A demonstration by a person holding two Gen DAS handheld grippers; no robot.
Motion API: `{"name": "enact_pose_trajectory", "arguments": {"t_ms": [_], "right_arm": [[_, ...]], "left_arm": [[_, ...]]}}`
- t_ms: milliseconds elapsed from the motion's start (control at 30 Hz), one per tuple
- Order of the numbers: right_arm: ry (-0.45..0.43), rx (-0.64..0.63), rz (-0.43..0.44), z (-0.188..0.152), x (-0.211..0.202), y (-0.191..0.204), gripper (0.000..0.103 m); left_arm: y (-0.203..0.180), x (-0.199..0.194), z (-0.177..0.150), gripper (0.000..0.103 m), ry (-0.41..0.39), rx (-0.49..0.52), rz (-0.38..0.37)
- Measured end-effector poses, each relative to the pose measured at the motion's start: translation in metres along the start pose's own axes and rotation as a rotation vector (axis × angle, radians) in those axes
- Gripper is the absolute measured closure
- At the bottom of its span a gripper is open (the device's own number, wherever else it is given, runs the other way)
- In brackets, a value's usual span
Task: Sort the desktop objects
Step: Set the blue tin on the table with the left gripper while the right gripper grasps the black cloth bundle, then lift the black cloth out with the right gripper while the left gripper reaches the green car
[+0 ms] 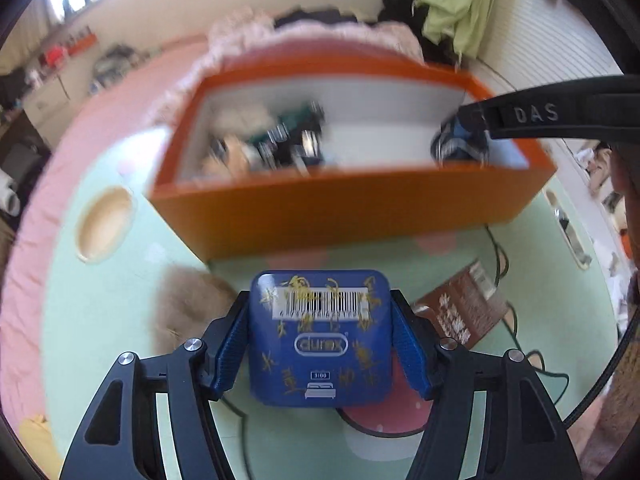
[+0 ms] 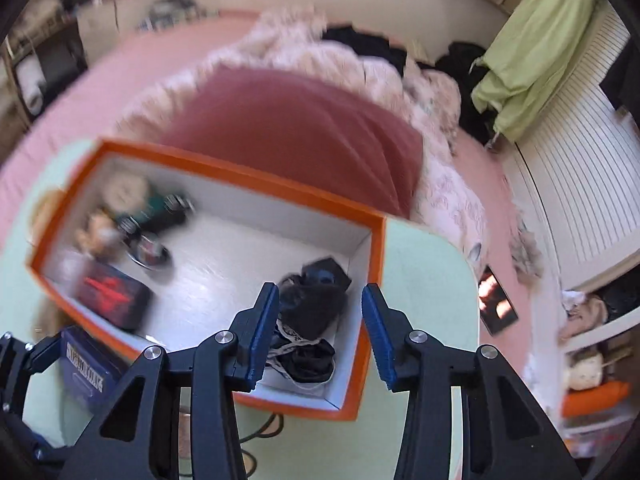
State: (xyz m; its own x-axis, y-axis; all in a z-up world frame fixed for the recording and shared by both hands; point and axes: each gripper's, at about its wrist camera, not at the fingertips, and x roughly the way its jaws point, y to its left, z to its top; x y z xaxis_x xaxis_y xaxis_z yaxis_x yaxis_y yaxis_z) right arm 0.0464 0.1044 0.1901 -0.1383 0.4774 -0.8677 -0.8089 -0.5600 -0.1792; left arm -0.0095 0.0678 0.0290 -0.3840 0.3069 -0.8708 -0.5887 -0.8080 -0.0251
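Clearly "durex" on blue tin [image 1: 320,340].

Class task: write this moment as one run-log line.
left tongs: shut on tin | right tongs: open, empty, over box | tin: outside box

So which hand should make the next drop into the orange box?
Left. The left gripper already grips the blue tin just short of the orange box; the right gripper hangs empty over it.

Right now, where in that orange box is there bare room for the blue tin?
The white floor mid-box is bare, between the black-and-red case and the black cloth. The far-left corner is crowded.
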Motion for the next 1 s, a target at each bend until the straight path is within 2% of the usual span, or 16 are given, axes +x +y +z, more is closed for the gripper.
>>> {"name": "enact_pose_trajectory", "arguments": {"t_ms": [67, 133, 200, 233, 267, 367, 467, 533, 633, 733, 800, 833, 867, 900, 933, 1000], "right_arm": [[0.028, -0.012, -0.021, -0.002, 0.011, 0.003, 0.059], [0.029, -0.032, -0.086, -0.004, 0.015, 0.007, 0.059], [0.024, -0.053, -0.101, -0.004, 0.02, 0.011, 0.061], [0.017, -0.064, -0.091, -0.004, 0.023, 0.013, 0.075], [0.02, -0.064, -0.075, -0.004, 0.026, 0.012, 0.082], [-0.023, -0.016, -0.037, -0.005, 0.021, 0.004, 0.086], [-0.124, 0.066, 0.108, -0.01, -0.005, -0.016, 0.089], [-0.187, 0.111, 0.209, -0.013, -0.024, -0.028, 0.093], [-0.276, 0.167, 0.387, -0.026, -0.063, -0.049, 0.094], [-0.351, 0.156, 0.492, -0.049, -0.092, -0.056, 0.094], [-0.361, 0.144, 0.524, -0.058, -0.099, -0.054, 0.093], [-0.348, 0.137, 0.522, -0.059, -0.098, -0.052, 0.086], [-0.312, 0.143, 0.516, -0.054, -0.092, -0.048, 0.069], [-0.274, 0.161, 0.502, -0.049, -0.084, -0.047, 0.06], [-0.217, 0.204, 0.482, -0.039, -0.069, -0.045, 0.043], [-0.122, 0.26, 0.51, -0.021, -0.044, -0.042, 0.039]], "left_arm": [[-0.001, -0.004, -0.001, 0.036, -0.033, 0.013, 0.018], [0.0, -0.009, -0.001, 0.035, -0.055, 0.006, 0.001], [0.002, -0.017, -0.001, 0.033, -0.092, -0.009, -0.022], [0.003, -0.022, -0.001, 0.028, -0.113, -0.019, -0.03], [0.005, -0.025, -0.001, 0.025, -0.133, -0.028, -0.04], [0.014, -0.042, -0.001, 0.022, -0.203, -0.061, -0.09], [0.022, -0.056, 0.003, 0.017, -0.254, -0.078, -0.131], [0.03, -0.063, 0.007, 0.017, -0.272, -0.104, -0.128], [0.048, -0.071, 0.017, 0.017, -0.291, -0.161, -0.126], [0.064, -0.074, 0.023, 0.017, -0.302, -0.205, -0.102], [0.073, -0.072, 0.024, 0.016, -0.297, -0.236, -0.085], [0.077, -0.069, 0.024, 0.016, -0.284, -0.253, -0.088], [0.079, -0.066, 0.025, 0.016, -0.27, -0.266, -0.099], [0.081, -0.063, 0.025, 0.016, -0.257, -0.278, -0.114], [0.082, -0.06, 0.025, 0.016, -0.246, -0.284, -0.13], [0.081, -0.058, 0.023, 0.016, -0.234, -0.281, -0.143]]}}
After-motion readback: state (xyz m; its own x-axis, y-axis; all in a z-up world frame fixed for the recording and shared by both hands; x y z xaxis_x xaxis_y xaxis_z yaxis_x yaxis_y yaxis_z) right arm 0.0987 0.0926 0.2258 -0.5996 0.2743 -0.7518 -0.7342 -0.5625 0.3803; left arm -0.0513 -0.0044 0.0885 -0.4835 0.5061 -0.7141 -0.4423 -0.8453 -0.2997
